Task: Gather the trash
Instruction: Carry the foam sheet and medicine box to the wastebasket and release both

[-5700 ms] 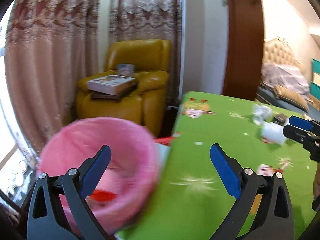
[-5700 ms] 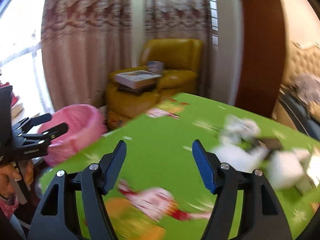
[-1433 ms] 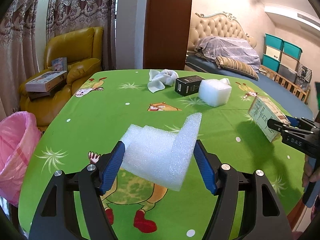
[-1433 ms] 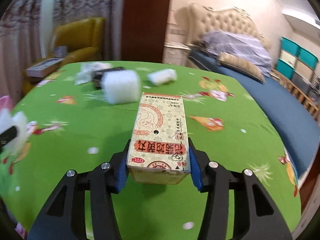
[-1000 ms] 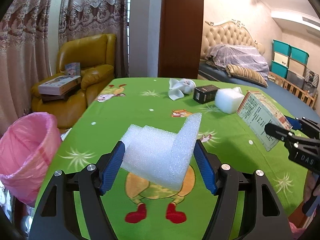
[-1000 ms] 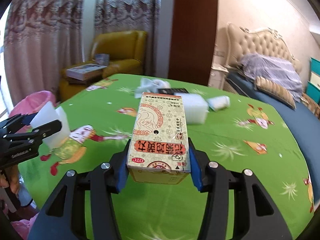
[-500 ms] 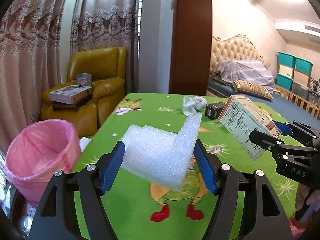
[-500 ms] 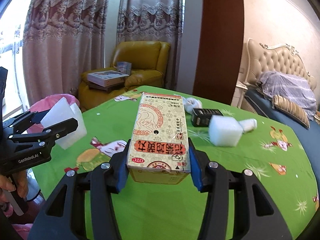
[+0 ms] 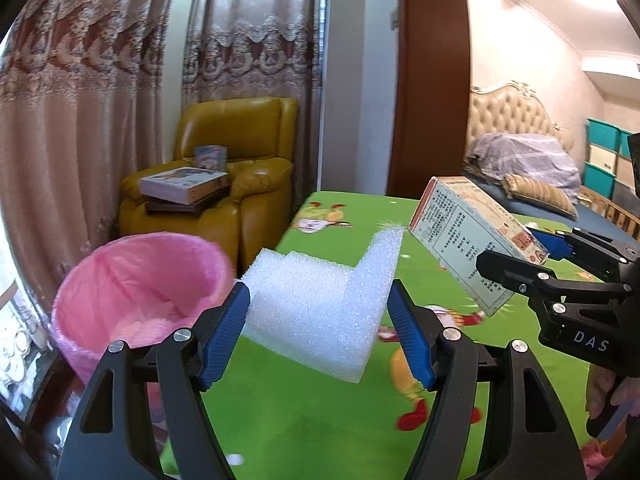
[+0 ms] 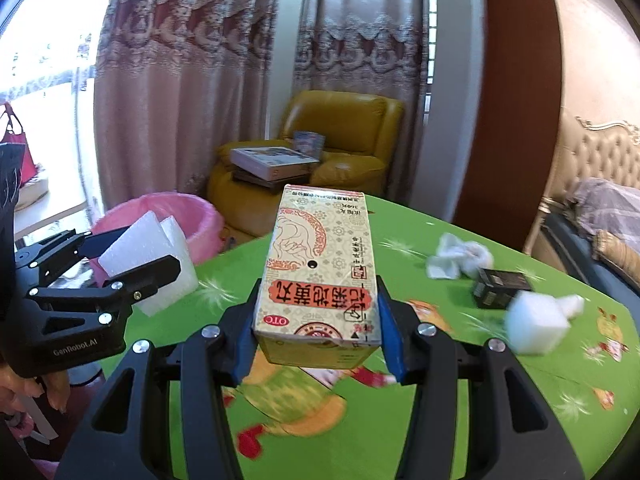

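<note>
Left tool (image 9: pixel 320 328): clenched on white L-shaped foam block (image 9: pixel 320 304), blue pads pressing both sides; block held up off the green cartoon-print surface (image 9: pixel 320 420).
Right tool (image 10: pixel 318 320): clenched on tall printed cardboard box w/ red characters (image 10: pixel 320 264), pads on both long sides, box pointing fwd along the fingers, clear of the surface.

Cross views: right tool (image 9: pixel 560 276) w/ box (image 9: pixel 464 240) shows to the right of left tool, just beside the foam tip, not touching as far as can be told. Left tool (image 10: pixel 116 256) w/ foam (image 10: pixel 148 252) shows to the left of right tool.

Pink-lined round bin (image 9: pixel 136 292): ahead-left of left tool, beyond the surface edge, on the floor side; pale scraps inside, kind unclear.

Ahead-right of right tool, on surface:
- crumpled white tissue (image 10: pixel 460 256)
- small black box (image 10: pixel 500 284), just beside the tissue
- white foam cube (image 10: pixel 536 324), nearer than the black box

Bkgd: yellow leather armchair (image 9: pixel 240 160) w/ flat boxes stacked on the seat, behind the bin.
</note>
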### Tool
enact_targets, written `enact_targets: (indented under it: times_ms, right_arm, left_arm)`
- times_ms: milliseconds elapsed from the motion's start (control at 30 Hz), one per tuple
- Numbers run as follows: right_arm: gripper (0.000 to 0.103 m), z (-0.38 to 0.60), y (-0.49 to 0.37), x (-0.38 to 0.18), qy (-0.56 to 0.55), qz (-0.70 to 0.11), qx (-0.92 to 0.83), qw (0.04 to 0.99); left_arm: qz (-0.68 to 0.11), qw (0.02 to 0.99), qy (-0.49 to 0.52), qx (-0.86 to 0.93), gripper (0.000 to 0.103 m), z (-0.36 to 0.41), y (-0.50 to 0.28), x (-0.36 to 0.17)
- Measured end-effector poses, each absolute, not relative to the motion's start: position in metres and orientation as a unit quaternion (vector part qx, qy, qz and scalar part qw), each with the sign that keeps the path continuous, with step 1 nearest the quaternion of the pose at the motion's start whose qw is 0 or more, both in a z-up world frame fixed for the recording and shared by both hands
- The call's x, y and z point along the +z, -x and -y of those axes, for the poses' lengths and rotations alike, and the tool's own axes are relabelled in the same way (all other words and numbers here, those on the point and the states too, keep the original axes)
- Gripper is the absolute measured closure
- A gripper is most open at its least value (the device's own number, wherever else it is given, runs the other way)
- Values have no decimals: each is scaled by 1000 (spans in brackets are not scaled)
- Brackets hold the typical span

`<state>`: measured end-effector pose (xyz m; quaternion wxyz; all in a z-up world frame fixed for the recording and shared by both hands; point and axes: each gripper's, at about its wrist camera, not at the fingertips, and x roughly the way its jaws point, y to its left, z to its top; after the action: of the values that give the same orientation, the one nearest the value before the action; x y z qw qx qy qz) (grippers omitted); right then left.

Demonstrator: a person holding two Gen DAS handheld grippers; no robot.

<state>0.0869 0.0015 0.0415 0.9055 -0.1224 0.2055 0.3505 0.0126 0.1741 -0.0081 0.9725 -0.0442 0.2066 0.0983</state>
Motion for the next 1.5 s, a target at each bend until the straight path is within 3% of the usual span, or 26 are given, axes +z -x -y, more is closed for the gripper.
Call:
enact_targets:
  times_ms: [600,1233,1300,1333,1367,1500]
  right_arm:
    - [53,-122,-97,46,135,-212,444,860]
    - [52,-239,-128,28,169,-219,499,821]
    - [48,-247,-134,26,174,-219,507,815]
    - [37,-248,-136,26,174,-220,508,814]
    - [35,-246,-138,27,171,-219,507,816]
    - [35,-223,-145,37,142,-221,504,823]
  left_arm:
    - [-202,956,77,196,39,-305,14,2]
    - [-219,947,125,200,38,-407,-19,8]
    - [-216,946,131,203,31,-412,-25,9]
    - [-215,945,133,207,22,-416,-28,9]
    - [-213,944,135,213,20,-417,-30,10]
    - [-217,940,131,229,15,-418,-31,9]
